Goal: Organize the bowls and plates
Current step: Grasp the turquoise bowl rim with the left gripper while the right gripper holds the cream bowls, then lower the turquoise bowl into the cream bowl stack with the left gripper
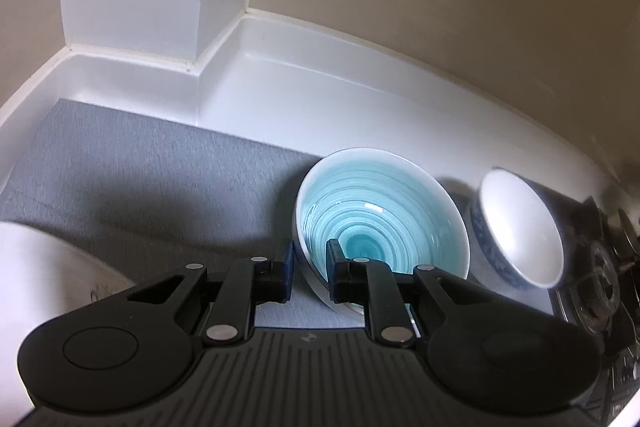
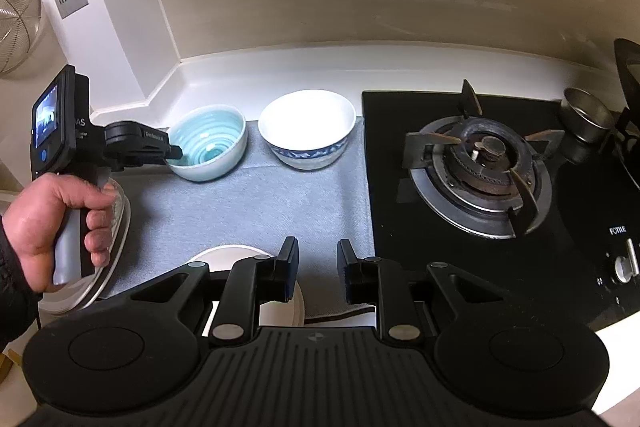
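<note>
Left wrist view: my left hand-held gripper [image 1: 310, 269] straddles the near rim of the turquoise bowl [image 1: 380, 223] at lower centre, one finger outside, one inside, jaws narrow; whether the pads press the rim I cannot tell. Blue-patterned white bowl [image 1: 520, 231] just right of it, on the grey mat [image 1: 140, 179].

Right wrist view: my right hand-held gripper [image 2: 318, 269], jaws narrow and holding nothing, hangs over the mat beside a white plate [image 2: 228, 255] at bottom centre; stove [image 2: 480, 163] at right

Our left wrist view sits close over the teal bowl [image 1: 380, 223] near the desk's back edge, our right wrist view looks from farther back, we share both bowls, blue-patterned bowl [image 2: 307, 127] included
</note>
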### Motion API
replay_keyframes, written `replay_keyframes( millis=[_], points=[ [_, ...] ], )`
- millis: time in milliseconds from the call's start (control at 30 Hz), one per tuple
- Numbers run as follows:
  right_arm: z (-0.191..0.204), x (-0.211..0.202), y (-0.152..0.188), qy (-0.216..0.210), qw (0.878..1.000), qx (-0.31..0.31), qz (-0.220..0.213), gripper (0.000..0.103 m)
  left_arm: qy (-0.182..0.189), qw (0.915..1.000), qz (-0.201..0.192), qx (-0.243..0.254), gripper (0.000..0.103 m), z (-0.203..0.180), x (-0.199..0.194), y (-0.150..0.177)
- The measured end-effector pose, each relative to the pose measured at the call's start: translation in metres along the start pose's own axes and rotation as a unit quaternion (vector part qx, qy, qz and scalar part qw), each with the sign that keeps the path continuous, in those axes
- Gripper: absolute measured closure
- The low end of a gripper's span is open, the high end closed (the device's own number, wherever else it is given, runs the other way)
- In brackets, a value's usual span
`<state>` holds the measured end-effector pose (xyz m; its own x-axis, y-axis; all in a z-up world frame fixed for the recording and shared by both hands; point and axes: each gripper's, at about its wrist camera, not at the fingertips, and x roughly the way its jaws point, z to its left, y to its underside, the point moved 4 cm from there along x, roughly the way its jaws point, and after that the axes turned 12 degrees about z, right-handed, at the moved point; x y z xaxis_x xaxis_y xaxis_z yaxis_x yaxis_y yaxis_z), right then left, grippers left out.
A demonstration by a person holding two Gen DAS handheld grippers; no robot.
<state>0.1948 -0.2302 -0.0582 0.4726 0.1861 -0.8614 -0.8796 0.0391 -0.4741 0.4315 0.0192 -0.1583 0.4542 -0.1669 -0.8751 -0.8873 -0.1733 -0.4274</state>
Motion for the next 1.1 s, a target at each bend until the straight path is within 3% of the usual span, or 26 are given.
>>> replay_keyframes(
  millis=[467, 833, 1100],
  points=[
    [0.020, 0.031, -0.022, -0.054, 0.998, -0.028, 0.012, 0.079, 0.018, 0.9970, 0.042, 0.062, 0.084, -0.011, -0.030, 0.064],
    [0.042, 0.099, -0.073, -0.071, 0.995, -0.061, 0.038, 0.078, -0.010, 0.9980, 0.027, 0.057, 0.083, -0.012, -0.030, 0.062],
    [0.053, 0.138, -0.082, -0.081, 0.990, -0.087, 0.079, 0.078, -0.029, 0.9966, 0.015, 0.075, 0.087, -0.021, -0.034, 0.068]
  ],
)
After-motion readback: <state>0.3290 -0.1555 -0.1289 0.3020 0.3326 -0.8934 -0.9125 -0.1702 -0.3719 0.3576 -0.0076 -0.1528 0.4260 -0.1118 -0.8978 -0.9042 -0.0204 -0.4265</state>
